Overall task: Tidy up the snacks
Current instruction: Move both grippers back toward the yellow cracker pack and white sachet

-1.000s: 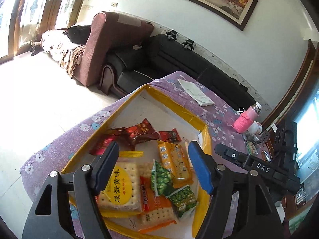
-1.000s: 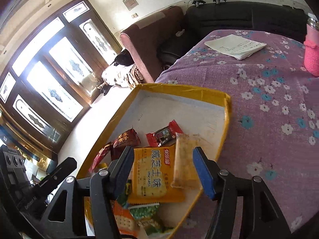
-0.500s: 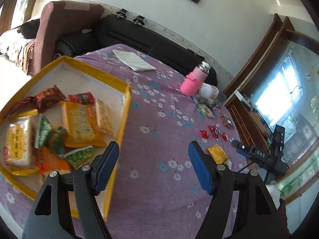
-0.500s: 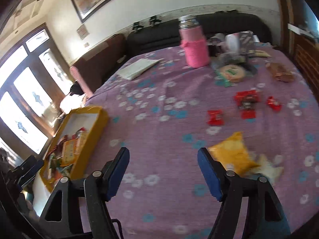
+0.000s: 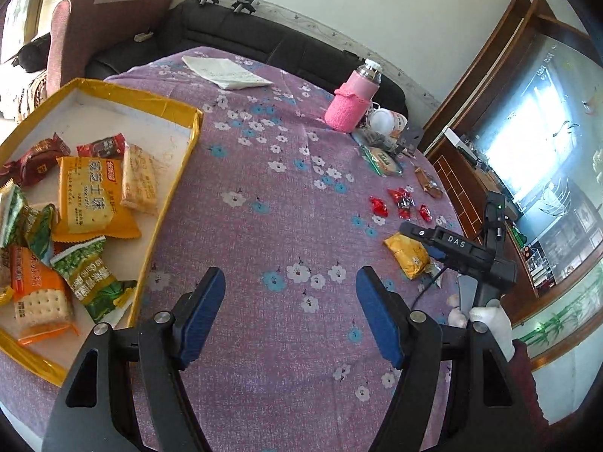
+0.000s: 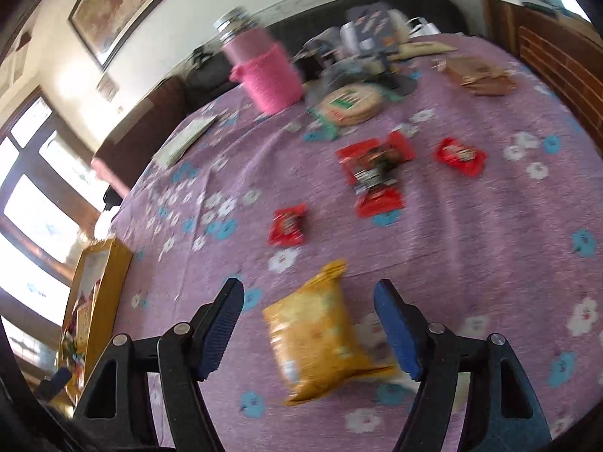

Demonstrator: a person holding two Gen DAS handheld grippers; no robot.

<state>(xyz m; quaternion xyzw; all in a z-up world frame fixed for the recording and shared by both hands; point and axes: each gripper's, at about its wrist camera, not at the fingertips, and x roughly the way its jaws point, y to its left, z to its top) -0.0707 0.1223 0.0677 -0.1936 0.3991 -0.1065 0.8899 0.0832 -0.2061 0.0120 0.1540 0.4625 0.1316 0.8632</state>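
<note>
The right gripper [image 6: 307, 324] has its jaws spread wide, and a yellow snack packet [image 6: 316, 339] lies on the bench between them, untouched by either blue pad [image 6: 395, 335]. The packet rests flat on the purple flowered cloth [image 6: 471, 233], its crimped end pointing away from the gripper. The right wrist view is blurred, so fine print on the wrappers cannot be read.

Beyond the packet a small red sweet [image 6: 288, 224] lies alone; farther on sit a cluster of red wrappers [image 6: 375, 173] and one more red wrapper [image 6: 461, 156] to its right. Past these a round cracker pack [image 6: 348, 107] lies near a pink-sleeved bottle [image 6: 265, 75], which stands upright near the far edge. A brown packet [image 6: 478, 75] lies at the far right.

The left gripper [image 5: 290, 314] also has its jaws wide apart, with only bare cloth between the blue pads [image 5: 199, 312]. Left of it stands a yellow-rimmed tray [image 5: 181, 169] holding snacks already gathered: an orange cracker pack [image 5: 88, 197] with a pale biscuit pack [image 5: 139, 180] just beside it, green pea packets [image 5: 92, 275], an orange-and-white cracker pack [image 5: 37, 293], and dark red wrappers [image 5: 34, 158] at the back.

In this left wrist view the right gripper's body, marked DAS, hangs over the yellow snack packet at the right, well apart from the tray. A folded white paper [image 5: 226, 71] lies at the far end of the bench, and a black sofa [image 5: 241, 37] runs along the wall behind.
</note>
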